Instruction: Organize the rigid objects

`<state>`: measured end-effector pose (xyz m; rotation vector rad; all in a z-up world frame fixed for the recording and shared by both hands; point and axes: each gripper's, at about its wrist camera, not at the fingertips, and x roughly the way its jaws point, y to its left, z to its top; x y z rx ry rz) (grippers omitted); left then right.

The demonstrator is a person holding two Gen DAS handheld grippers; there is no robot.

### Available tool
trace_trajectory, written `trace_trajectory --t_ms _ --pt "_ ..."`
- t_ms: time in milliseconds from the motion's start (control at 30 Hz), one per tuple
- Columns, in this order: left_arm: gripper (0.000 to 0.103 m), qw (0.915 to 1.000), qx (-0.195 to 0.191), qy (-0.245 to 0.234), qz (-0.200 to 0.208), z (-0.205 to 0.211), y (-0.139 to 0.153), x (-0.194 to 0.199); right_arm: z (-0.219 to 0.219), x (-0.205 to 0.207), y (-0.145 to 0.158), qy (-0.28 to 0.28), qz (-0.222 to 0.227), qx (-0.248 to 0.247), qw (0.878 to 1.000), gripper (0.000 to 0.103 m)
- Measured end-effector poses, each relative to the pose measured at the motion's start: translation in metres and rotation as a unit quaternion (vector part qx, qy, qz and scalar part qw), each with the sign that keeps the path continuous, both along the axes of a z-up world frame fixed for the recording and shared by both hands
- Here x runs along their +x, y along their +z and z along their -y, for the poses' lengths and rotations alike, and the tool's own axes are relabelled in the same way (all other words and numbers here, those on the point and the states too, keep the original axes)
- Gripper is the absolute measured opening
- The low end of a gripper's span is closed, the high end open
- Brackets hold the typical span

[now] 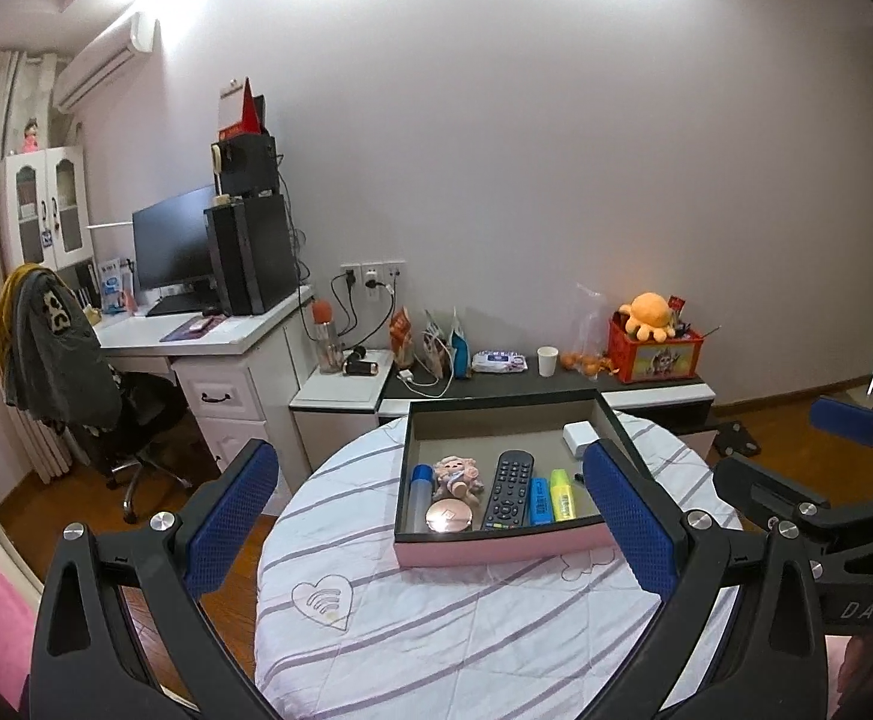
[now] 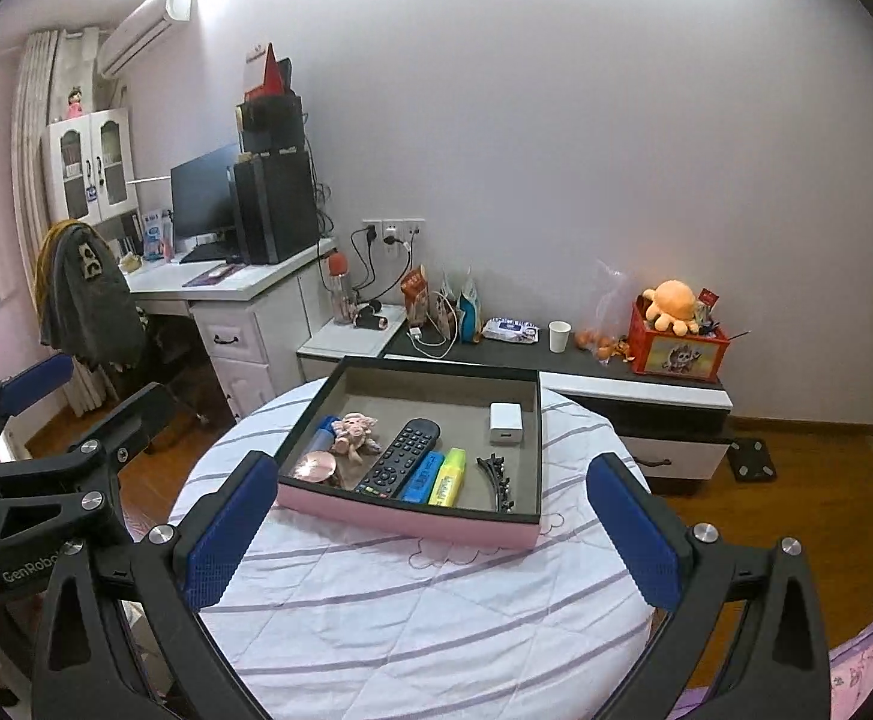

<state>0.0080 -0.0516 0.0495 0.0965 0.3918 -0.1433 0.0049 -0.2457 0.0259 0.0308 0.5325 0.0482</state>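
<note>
A pink-walled tray [image 1: 496,552] [image 2: 406,519] sits on the round table's striped cloth [image 1: 436,630]. Inside it lie a black remote [image 1: 508,489] [image 2: 400,462], a blue highlighter [image 2: 423,477], a yellow highlighter [image 1: 563,495], a pink plush toy [image 2: 355,432], a round compact [image 1: 449,516], a blue-capped tube [image 1: 419,495], a white charger [image 2: 505,422] and a dark hair clip [image 2: 496,477]. My left gripper [image 1: 433,516] [image 2: 88,399] hangs open and empty on the near side of the tray. My right gripper [image 2: 433,534] [image 1: 808,450] is open and empty too, beside it to the right.
Behind the table runs a low cabinet [image 2: 646,381] carrying a paper cup [image 2: 559,336], a wipes pack and a red box with an orange plush octopus [image 2: 673,303]. A desk with a monitor [image 1: 175,240] and a chair draped with a jacket [image 1: 58,348] stand at the left.
</note>
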Motion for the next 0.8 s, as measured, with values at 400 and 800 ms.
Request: trace_trajectory --t_ms 400,800 --pt "0.103 0.9997 0.003 -0.010 0.023 -0.005 0.009 -0.035 -0.008 -0.043 0.008 -0.010 0.023 -0.002 1.000 0.103" --pt "0.102 0.9977 -0.003 -0.039 0.055 0.003 0.011 -0.046 -0.002 -0.058 0.012 -0.029 0.028 -0.013 0.999 0.103"
